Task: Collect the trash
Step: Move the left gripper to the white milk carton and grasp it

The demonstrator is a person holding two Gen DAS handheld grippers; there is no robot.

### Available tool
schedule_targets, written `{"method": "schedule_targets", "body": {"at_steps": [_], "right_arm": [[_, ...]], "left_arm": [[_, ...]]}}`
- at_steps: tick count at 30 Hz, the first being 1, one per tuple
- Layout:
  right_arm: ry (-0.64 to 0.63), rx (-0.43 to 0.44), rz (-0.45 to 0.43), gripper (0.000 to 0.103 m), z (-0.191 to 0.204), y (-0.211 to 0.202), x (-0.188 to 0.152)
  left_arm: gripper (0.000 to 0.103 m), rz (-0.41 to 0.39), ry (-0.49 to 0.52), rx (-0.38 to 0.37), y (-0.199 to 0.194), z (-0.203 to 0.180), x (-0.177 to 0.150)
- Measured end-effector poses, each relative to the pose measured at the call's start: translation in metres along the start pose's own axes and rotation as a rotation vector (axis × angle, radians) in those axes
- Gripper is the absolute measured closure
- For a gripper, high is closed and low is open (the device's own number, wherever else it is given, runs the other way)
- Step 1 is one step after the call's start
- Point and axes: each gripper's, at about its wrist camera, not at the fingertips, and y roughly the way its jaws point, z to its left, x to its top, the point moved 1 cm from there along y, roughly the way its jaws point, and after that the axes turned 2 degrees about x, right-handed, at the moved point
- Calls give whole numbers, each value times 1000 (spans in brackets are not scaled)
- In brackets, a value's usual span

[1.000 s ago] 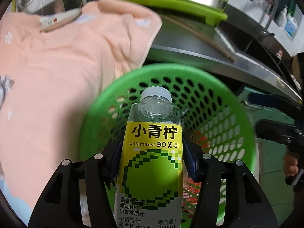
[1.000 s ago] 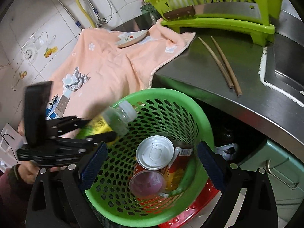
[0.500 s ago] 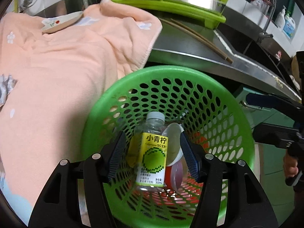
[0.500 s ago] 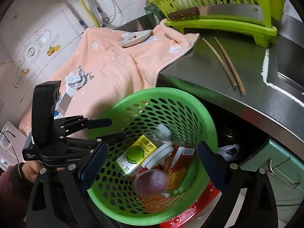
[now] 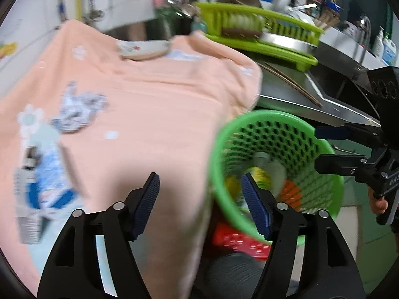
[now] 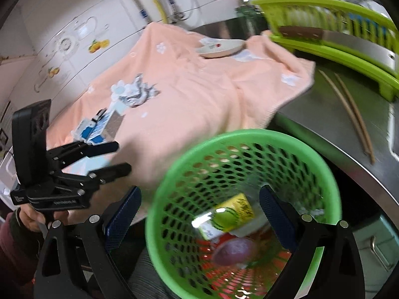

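Bottle (image 6: 230, 214) lying tilted in green basket (image 6: 331, 182), long axis running lower left to upper right, cap end blurring out; right wrist view showing yellow label, left wrist view giving only smear behind finger; left gripper (image 5: 200, 200) gaping empty over peach towel (image 5: 154, 104); right gripper (image 6: 199, 214) spreading wide, straddling basket, gripping nothing; crumpled wrapper (image 5: 77, 111) and blue-white carton (image 6: 93, 128) lying on towel.

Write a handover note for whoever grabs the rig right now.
Left gripper: open, empty, over the towel beside the basket.
Right gripper: open, empty, over the basket.
Done: juice bottle lies in the basket with other trash.
Left: crumpled wrapper and blue-white packet on the towel.
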Motion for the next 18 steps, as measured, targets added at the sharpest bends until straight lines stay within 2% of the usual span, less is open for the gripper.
{"method": "schedule_targets", "body": {"at_steps": [8, 16, 18], "right_arm": [[-98, 57, 36, 11, 50, 27, 19], [-179, 85, 71, 11, 95, 50, 33], [-194, 89, 80, 11, 104, 56, 35]], "left_arm": [[21, -40, -25, 125, -44, 80, -16], [17, -19, 13, 165, -58, 151, -31], [12, -8, 24, 152, -55, 167, -32]]}}
